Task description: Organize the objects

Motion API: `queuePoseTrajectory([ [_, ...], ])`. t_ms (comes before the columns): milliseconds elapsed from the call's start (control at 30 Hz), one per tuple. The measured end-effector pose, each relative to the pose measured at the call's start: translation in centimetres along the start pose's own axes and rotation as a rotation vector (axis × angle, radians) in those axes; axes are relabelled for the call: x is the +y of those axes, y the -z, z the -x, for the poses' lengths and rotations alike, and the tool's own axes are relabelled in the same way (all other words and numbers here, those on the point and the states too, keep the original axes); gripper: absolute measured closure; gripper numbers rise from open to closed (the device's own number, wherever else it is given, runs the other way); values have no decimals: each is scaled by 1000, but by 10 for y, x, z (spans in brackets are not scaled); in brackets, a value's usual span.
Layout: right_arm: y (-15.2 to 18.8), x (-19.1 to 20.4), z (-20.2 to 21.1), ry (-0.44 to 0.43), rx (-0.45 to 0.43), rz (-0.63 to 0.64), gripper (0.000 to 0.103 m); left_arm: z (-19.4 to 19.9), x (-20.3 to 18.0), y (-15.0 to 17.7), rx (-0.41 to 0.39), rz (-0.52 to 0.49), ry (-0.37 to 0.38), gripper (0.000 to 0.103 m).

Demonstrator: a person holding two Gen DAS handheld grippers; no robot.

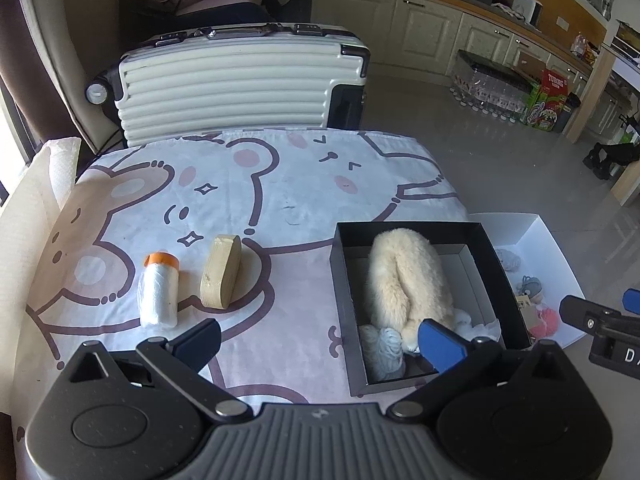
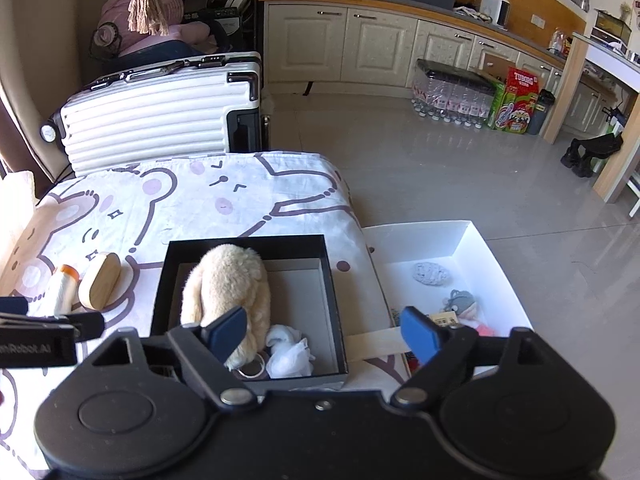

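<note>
Claws both spread wide & empty, left claw (image 1: 320, 340) w/ right claw (image 2: 324, 330) over black box (image 2: 335, 280) holding cream plush toy (image 2: 228, 284), wooden block (image 1: 221, 270) & orange-capped roll (image 1: 159, 290) left on bench (image 1: 288, 184).

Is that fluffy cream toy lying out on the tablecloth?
No, the fluffy cream toy lies inside the black box, while only the plastic roll and wooden block lie on the tablecloth.
</note>
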State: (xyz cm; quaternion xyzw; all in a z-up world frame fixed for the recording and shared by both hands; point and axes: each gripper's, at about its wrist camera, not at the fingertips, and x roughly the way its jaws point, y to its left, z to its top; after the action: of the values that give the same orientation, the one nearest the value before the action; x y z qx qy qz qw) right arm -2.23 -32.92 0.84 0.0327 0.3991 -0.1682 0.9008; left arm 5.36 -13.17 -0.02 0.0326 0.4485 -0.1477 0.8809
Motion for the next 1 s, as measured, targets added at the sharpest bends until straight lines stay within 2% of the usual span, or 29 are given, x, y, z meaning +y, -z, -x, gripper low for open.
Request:
queuePoseTrajectory([
  [233,6,-5,1,24,-10,-8,0,4,3,2,-10,-13,-18,0],
  [1000,9,-11,-5,35,4,-33,0,0,8,1,-22,-8,-18,0],
])
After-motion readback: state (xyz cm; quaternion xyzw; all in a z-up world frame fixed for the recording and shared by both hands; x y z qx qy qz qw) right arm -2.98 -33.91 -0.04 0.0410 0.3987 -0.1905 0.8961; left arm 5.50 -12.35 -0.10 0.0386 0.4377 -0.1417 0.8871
